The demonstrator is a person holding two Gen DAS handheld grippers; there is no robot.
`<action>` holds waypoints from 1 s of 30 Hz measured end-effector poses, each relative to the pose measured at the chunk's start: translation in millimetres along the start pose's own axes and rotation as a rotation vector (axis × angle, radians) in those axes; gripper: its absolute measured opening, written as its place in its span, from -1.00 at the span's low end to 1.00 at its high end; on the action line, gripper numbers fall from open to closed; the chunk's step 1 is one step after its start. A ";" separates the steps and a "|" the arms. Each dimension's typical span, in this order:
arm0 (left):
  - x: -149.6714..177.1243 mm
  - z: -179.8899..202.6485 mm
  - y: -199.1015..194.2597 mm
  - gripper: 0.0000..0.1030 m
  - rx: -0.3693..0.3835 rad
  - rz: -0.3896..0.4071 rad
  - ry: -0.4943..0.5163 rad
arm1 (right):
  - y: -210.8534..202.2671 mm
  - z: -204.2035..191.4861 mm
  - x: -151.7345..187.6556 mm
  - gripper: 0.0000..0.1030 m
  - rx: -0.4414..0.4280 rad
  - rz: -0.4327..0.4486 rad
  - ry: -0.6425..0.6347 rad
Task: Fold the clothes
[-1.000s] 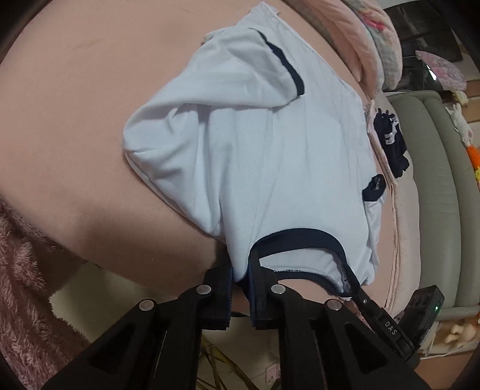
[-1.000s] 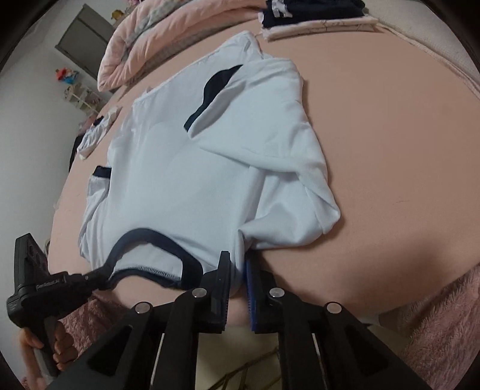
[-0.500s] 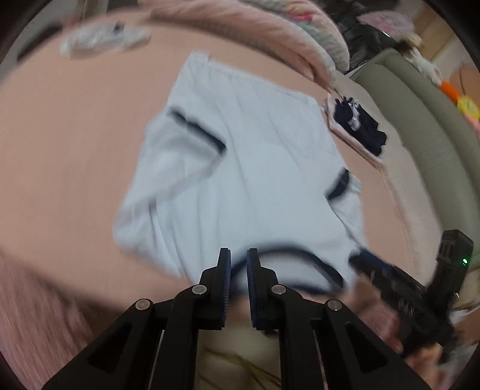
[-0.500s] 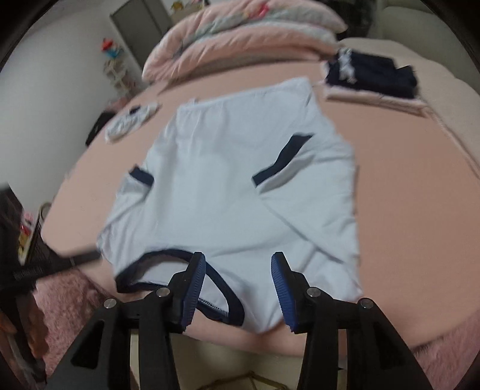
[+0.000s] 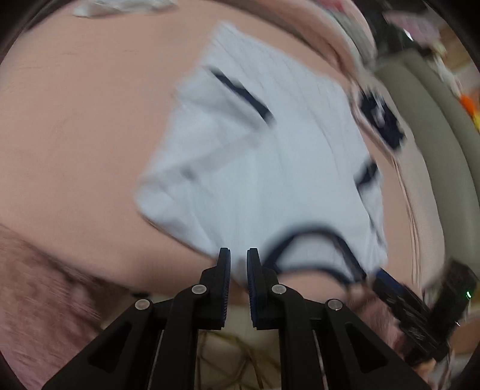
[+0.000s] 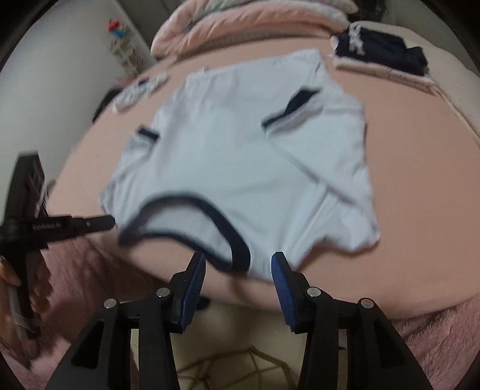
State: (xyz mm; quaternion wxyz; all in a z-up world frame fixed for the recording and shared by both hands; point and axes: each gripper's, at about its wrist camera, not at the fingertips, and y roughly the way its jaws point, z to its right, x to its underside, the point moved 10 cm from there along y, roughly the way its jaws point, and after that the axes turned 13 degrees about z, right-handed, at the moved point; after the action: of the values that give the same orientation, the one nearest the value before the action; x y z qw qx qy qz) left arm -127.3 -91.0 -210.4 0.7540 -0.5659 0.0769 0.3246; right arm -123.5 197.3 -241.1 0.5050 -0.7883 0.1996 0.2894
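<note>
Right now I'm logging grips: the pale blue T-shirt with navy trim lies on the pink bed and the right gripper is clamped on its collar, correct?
Not clamped. The right wrist view shows the right gripper open above the pale blue T-shirt; the shirt does lie on the pink bed.

A pink sheet [image 6: 405, 156] covers the bed. Rolled pink bedding [image 6: 240, 27] lies along its far edge. A grey-green sofa [image 5: 432, 126] stands beside the bed.

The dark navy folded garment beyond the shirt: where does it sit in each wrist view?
Left wrist: dark navy folded garment at upper right, past the white T-shirt.
Right wrist: it lies at top right, beyond the shirt.
Shared landmark: the shirt's navy collar, nearest the camera in both.
</note>
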 end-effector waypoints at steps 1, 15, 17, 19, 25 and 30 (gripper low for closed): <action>-7.0 -11.2 0.9 -0.82 -0.034 0.013 -0.024 | -1.7 1.2 -9.6 -0.12 0.004 0.031 0.008; -13.1 -52.5 18.9 -0.44 -0.056 0.023 -0.236 | 110.8 -108.6 -75.4 -0.03 -0.105 -0.090 -0.088; -18.0 -58.3 19.1 -0.44 -0.075 0.038 -0.224 | 120.2 -119.4 -69.0 -0.03 -0.076 -0.117 -0.098; -18.8 -54.9 25.8 -0.44 -0.046 0.028 -0.203 | 119.3 -126.8 -58.4 -0.03 -0.082 -0.123 -0.068; -17.4 -40.0 40.2 -0.88 -0.012 0.016 -0.095 | 116.5 -116.8 -21.9 -0.03 -0.049 -0.164 -0.030; -29.1 -45.1 37.3 -0.90 -0.055 0.032 -0.033 | 119.3 -115.3 -17.0 -0.03 -0.029 -0.172 -0.055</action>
State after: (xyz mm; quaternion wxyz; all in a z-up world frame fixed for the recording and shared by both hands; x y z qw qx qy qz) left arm -160.1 -137.9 -241.9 0.7341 -0.5796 0.0647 0.3478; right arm -179.3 43.6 -273.9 0.5220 -0.8014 0.1130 0.2692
